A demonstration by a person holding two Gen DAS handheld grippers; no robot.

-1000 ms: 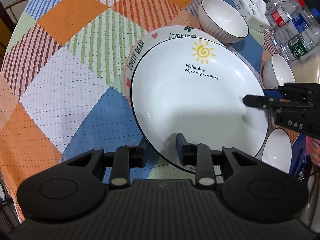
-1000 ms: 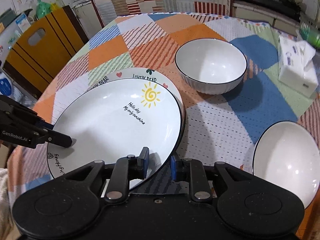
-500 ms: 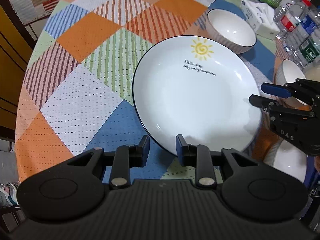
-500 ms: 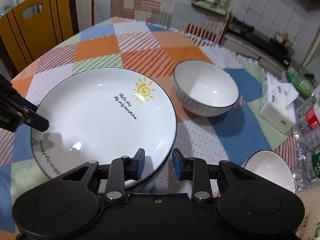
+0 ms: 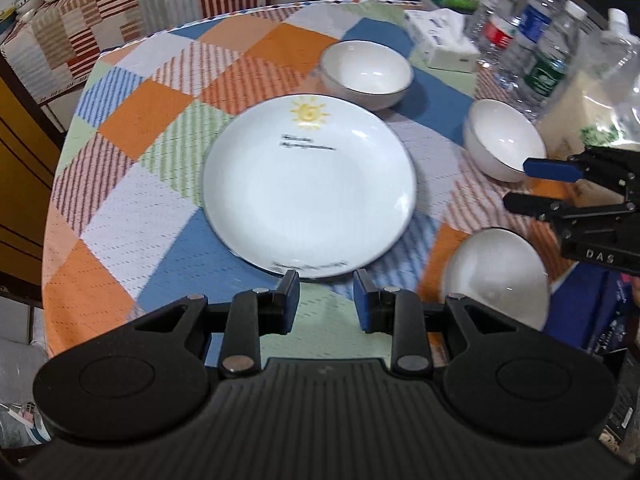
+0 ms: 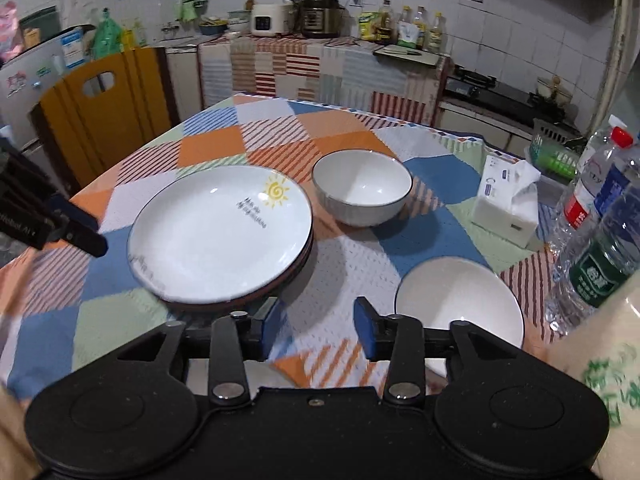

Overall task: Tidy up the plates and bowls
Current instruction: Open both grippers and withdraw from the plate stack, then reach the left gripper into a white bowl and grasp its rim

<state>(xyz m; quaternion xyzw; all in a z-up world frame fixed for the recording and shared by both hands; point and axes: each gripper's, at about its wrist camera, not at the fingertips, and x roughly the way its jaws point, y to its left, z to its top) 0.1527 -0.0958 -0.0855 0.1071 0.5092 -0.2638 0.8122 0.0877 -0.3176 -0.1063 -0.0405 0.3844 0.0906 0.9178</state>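
Observation:
The white sun plate (image 5: 310, 188) lies flat in the middle of the patchwork table (image 5: 160, 96), stacked on a second plate whose dark rim (image 6: 296, 270) shows beneath it. My left gripper (image 5: 326, 300) is just short of the plate's near edge, jaws slightly apart with nothing between them. My right gripper (image 6: 316, 328) is back from the plate's right side, its jaws opening and empty. Three white bowls stand apart: one behind the plate (image 5: 366, 74), one to its right (image 5: 502, 144), one near me (image 5: 496, 276).
A tissue box (image 6: 506, 204) and several water bottles (image 6: 600, 216) crowd the table's right side, beside a bag of rice (image 6: 600, 360). A yellow wooden chair (image 6: 100, 112) stands at the table's far left. A kitchen counter runs behind.
Both grippers held the sun plate tilted over the lower plate. It now lies on that plate, and both grippers have let go and drawn back and up. The right jaws have widened.

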